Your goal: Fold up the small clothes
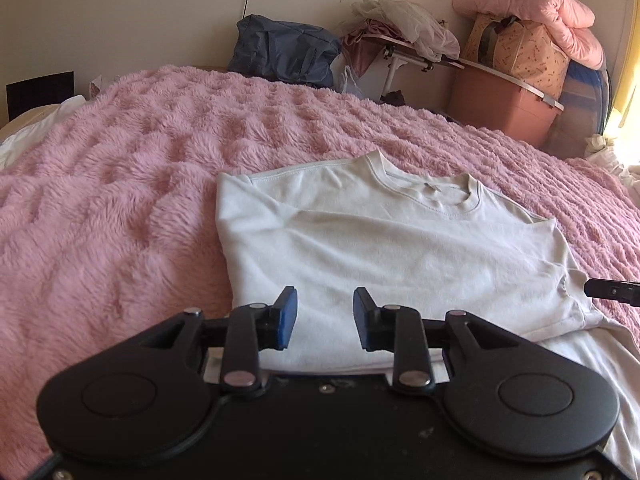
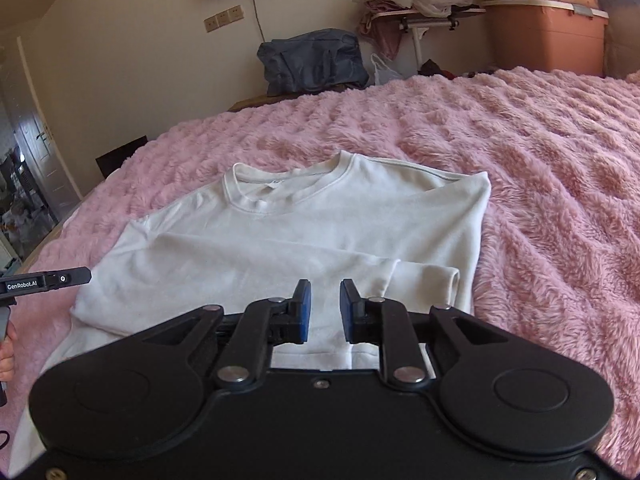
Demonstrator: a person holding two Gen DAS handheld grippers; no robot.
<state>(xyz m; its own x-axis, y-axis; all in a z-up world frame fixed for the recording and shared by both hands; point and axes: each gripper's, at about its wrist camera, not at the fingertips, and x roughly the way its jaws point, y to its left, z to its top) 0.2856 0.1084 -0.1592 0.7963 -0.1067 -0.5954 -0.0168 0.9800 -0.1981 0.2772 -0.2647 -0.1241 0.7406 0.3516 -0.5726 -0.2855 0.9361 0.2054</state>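
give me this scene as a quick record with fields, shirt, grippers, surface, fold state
surface: pink blanket on a bed
garment: white shirt, lying flat, collar away from the cameras
fold state: both sides folded in, a sleeve lying across the body; bottom part not yet folded up
left gripper: open, empty, over the shirt's near part
right gripper: open, empty, over the shirt's near part
background: blue bag, pink bin by the wall

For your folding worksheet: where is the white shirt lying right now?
The white shirt lies flat on the pink blanket, collar away, just beyond both grippers in each wrist view.
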